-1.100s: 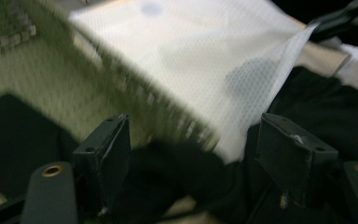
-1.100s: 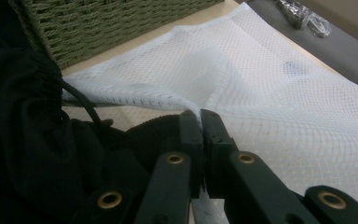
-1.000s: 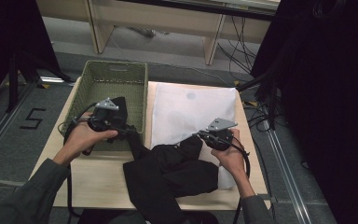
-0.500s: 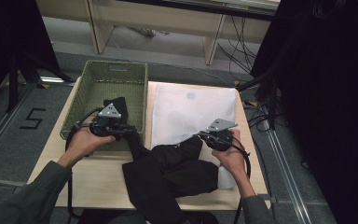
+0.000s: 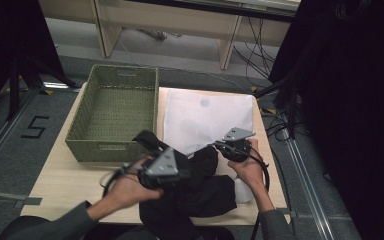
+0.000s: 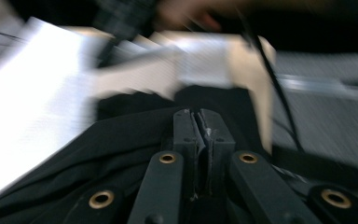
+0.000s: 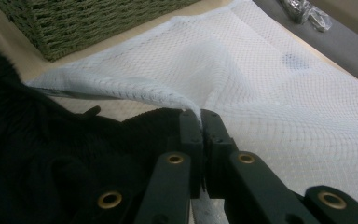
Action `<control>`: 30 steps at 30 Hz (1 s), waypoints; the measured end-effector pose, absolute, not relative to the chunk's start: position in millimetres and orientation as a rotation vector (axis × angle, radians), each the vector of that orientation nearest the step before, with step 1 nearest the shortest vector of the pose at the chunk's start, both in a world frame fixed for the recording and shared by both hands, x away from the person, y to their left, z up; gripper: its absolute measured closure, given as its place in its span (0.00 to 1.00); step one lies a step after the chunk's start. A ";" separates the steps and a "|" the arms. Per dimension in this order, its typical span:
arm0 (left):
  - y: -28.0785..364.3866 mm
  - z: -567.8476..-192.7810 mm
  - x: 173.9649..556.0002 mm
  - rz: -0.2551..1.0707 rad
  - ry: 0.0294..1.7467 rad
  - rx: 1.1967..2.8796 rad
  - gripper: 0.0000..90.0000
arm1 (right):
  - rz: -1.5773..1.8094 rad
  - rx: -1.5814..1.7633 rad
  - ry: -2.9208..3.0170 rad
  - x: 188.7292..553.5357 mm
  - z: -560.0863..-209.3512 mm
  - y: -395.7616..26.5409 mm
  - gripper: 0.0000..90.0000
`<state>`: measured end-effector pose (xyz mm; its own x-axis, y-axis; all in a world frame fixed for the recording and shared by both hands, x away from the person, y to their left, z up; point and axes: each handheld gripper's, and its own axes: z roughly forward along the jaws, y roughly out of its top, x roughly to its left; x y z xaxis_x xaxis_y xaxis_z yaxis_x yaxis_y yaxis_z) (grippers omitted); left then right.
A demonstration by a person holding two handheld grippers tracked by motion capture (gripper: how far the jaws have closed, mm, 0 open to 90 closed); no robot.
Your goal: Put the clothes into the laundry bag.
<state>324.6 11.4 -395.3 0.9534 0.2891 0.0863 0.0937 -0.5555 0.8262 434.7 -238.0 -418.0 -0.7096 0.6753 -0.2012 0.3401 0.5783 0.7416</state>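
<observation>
Since the earlier frames, the left gripper (image 5: pixel 177 167) has swung away from the green basket (image 5: pixel 114 115) toward the middle of the table, dragging the black garment (image 5: pixel 190 200) with it, and its jaws have just been closing. In the left gripper view the left gripper (image 6: pixel 199 122) now stands clamped with a fold of the dark cloth between its pads, though motion blur makes it hard to say how deep the bite goes. The garment is soft and limp, light enough to lift yet apt to drape, stretch and slide off a thin pinch, so a bunched fold or a hem looks the safest place to take hold. It lies heaped at the table's near edge, one corner reaching back toward the basket's front, the rest spread under and between both hands. Further right, the white mesh bag (image 5: pixel 207 117) lies flat beside the basket. The right gripper (image 5: pixel 223 147) is closed tight on the bag's near edge (image 7: pixel 186 103), lifting that lip just above the garment, which sits touching the jaws on their left.
</observation>
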 end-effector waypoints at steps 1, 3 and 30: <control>5.1 -404.6 326.1 0.247 0.271 2.177 0.94 | 0.966 0.776 2.330 436.4 -418.4 -238.4 0.99; 0.1 -419.5 333.7 0.201 0.326 2.180 0.92 | 0.958 0.804 2.339 434.6 -418.1 -238.4 0.99; 127.5 -400.8 428.5 0.457 0.788 2.054 0.95 | 0.950 0.820 2.350 437.3 -424.3 -240.2 0.99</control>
